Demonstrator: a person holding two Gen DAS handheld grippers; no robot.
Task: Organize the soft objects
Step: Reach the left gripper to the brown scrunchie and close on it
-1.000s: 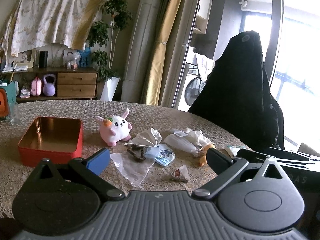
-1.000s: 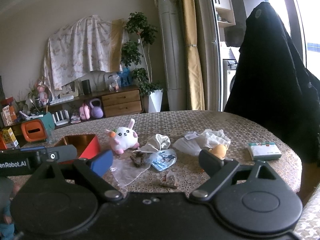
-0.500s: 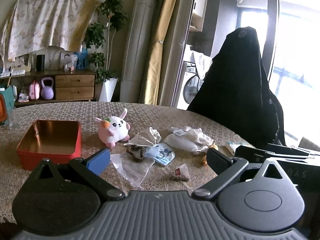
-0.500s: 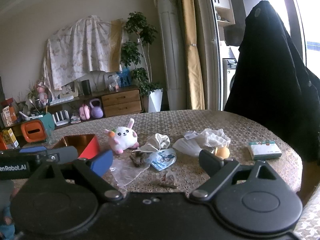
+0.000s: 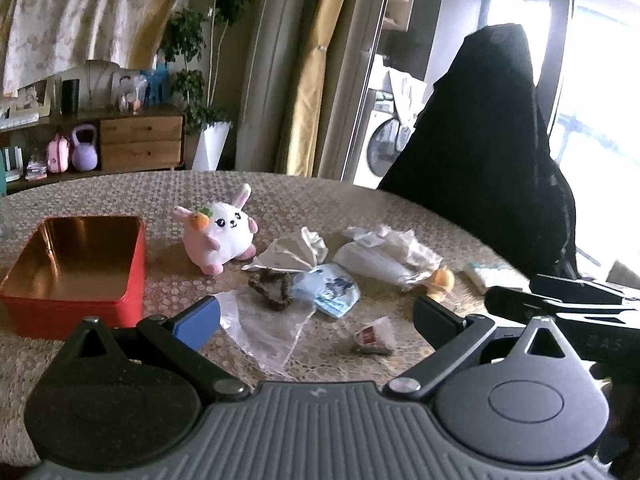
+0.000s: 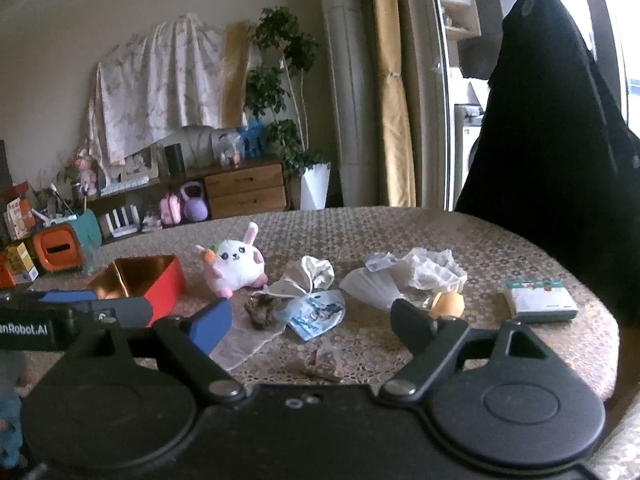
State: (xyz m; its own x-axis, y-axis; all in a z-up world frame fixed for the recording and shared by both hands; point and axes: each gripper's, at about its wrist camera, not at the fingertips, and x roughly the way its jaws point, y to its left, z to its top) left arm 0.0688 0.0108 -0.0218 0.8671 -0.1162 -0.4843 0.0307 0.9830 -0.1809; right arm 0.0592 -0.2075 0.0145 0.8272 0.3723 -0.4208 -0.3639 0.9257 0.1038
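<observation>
A pink and white plush rabbit [image 5: 221,236] [image 6: 236,266] sits on the table right of an open red tin box [image 5: 76,272] [image 6: 140,280]. Near it lie a white cloth pouch [image 5: 294,252] [image 6: 310,278], a blue printed packet [image 5: 330,290] [image 6: 318,314], a clear plastic bag [image 5: 264,328], crumpled white wrapping [image 5: 388,256] [image 6: 408,276] and a small orange soft ball [image 5: 440,280] [image 6: 448,304]. My left gripper [image 5: 316,316] is open and empty above the near edge. My right gripper [image 6: 312,320] is open and empty, to the right of the left one.
A small boxed pack [image 6: 540,300] lies at the table's right edge. A chair draped in black cloth [image 5: 488,160] stands behind the table on the right. A dark crumpled scrap [image 5: 272,288] and a small wrapper [image 5: 374,336] lie among the items.
Both grippers have drifted slightly; the left view has shifted a little to the right. Nothing on the table has moved, and both grippers stay open.
</observation>
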